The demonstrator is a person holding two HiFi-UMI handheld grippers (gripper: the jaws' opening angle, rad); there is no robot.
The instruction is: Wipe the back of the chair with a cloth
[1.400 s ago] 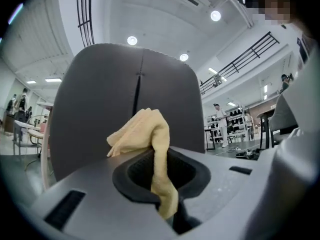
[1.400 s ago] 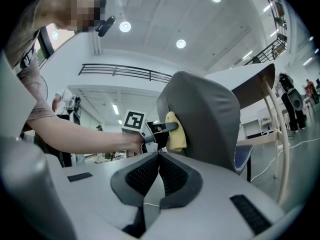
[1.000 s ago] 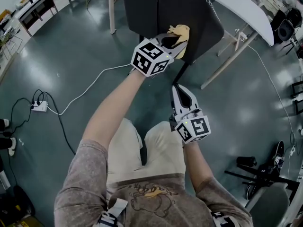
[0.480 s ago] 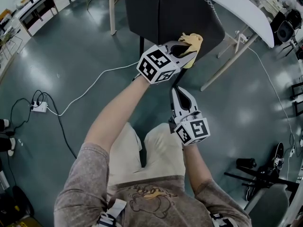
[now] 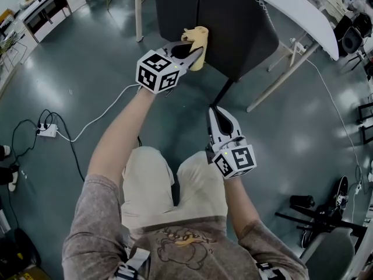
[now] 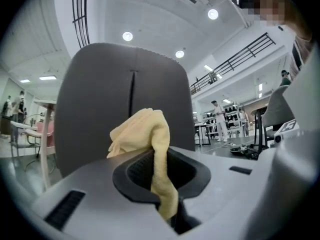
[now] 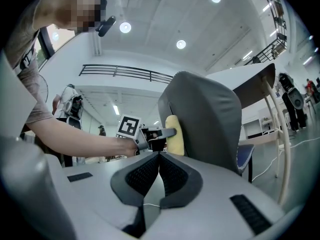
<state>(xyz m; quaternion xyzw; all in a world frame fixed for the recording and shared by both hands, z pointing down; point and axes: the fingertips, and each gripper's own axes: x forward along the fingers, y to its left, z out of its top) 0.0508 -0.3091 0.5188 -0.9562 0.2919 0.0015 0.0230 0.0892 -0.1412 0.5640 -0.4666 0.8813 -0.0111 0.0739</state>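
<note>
A dark grey chair back (image 5: 227, 22) stands ahead of me, seen also in the left gripper view (image 6: 100, 104) and the right gripper view (image 7: 210, 119). My left gripper (image 5: 195, 50) is shut on a yellow cloth (image 5: 197, 39), which presses against the left part of the chair back. The cloth (image 6: 145, 139) bunches up over the jaws and hangs down between them. From the right gripper view, the cloth (image 7: 174, 135) shows as a yellow roll against the chair. My right gripper (image 5: 220, 114) hangs lower, near my lap, shut with nothing in it.
A white table (image 5: 297, 7) slants over the chair at the upper right, on angled legs (image 5: 280, 77). A white cable (image 5: 111, 107) runs across the floor to a power strip (image 5: 49, 131). Black stands (image 5: 317, 212) lie at the lower right.
My left gripper with the cloth has swept left across the chair back, from its right part to its left part. The right gripper has hardly moved.
</note>
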